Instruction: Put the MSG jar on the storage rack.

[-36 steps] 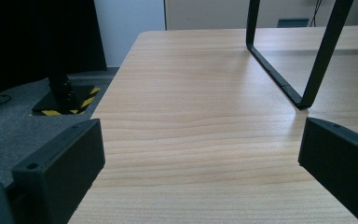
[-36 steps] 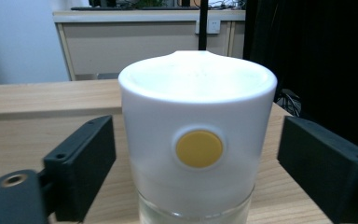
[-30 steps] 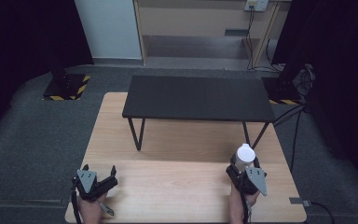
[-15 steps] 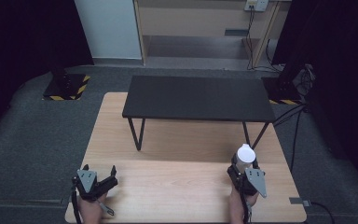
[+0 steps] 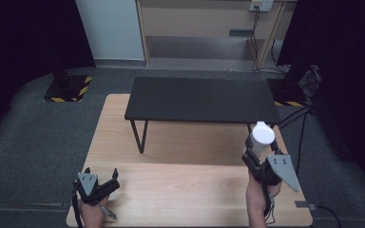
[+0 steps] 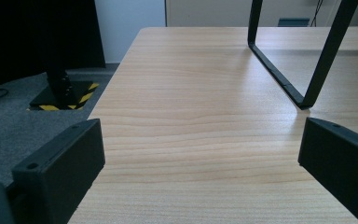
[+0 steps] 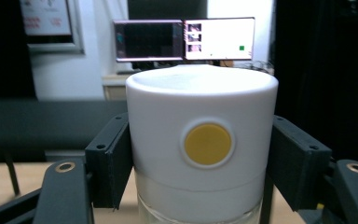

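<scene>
My right gripper is held above the wooden table's right front part, shut on a container with a white cap. In the right gripper view the white cap carries a round yellow button facing me, with clear glass just below it. Both black jaws of the right gripper press on the cap's sides. My left gripper rests low at the table's front left corner. Seen from the left gripper view, the left gripper stands open, with only bare wood between its jaws.
A low black bench stands across the far half of the wooden table, and its thin leg frame rises ahead of the left gripper. Grey carpet surrounds the table. Cables run along the floor at the right.
My right gripper has risen and shifted a little to the right and farther away, with the white-capped container in it. The left gripper has stayed put.
</scene>
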`<state>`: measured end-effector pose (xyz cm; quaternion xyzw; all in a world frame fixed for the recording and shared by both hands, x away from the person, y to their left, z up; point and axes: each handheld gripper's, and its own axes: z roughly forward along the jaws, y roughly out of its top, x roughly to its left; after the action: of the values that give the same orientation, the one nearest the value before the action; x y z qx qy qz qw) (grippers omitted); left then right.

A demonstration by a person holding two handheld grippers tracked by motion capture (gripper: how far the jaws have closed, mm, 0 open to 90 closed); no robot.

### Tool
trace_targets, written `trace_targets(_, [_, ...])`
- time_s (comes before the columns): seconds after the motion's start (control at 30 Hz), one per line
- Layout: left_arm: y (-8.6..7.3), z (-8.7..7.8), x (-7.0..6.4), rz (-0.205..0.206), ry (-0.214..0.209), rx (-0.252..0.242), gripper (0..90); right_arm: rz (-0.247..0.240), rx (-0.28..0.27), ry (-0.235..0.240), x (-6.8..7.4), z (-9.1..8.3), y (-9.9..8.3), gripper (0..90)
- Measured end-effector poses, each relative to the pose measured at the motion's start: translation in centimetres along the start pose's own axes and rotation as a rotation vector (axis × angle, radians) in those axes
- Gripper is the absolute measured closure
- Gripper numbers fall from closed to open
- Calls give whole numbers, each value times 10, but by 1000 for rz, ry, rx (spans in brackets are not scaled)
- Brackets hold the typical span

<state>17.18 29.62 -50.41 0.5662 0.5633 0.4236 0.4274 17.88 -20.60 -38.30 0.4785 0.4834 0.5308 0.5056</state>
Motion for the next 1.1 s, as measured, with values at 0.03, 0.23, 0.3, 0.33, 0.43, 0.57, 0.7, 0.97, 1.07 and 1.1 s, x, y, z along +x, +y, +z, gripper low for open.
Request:
trace_targets(0.03, [0,0,0,0,0,0,0,0,0,0,0,0,0,306])
trace_targets(0.23, [0,0,1,-3,-5,4,0,-13,-29,52,-11,54,42,306])
trace_targets(0.3, [0,0,1,-3,-5,4,0,-6,-26,54,-13,72,47,306])
trace_targets(0.33, [0,0,1,-5,-3,5,0,-7,-24,54,-13,81,49,306])
trace_targets(0.43, [1,0,1,-6,-4,5,0,-6,-15,53,-14,97,52,305])
trace_targets(0.57, [0,1,1,-1,-6,5,0,1,14,49,-17,130,56,306])
trace_targets(0.7, [0,1,1,-1,-5,4,0,-4,28,50,-17,145,57,305])
trace_targets(0.97, [1,1,0,2,-4,6,0,-23,39,63,-15,159,56,305])
trace_targets(1.07, [1,1,0,2,-4,6,0,-13,43,62,-16,162,56,305])
trace_targets(1.1, [1,1,0,1,-4,6,0,-7,44,61,-16,162,56,305])
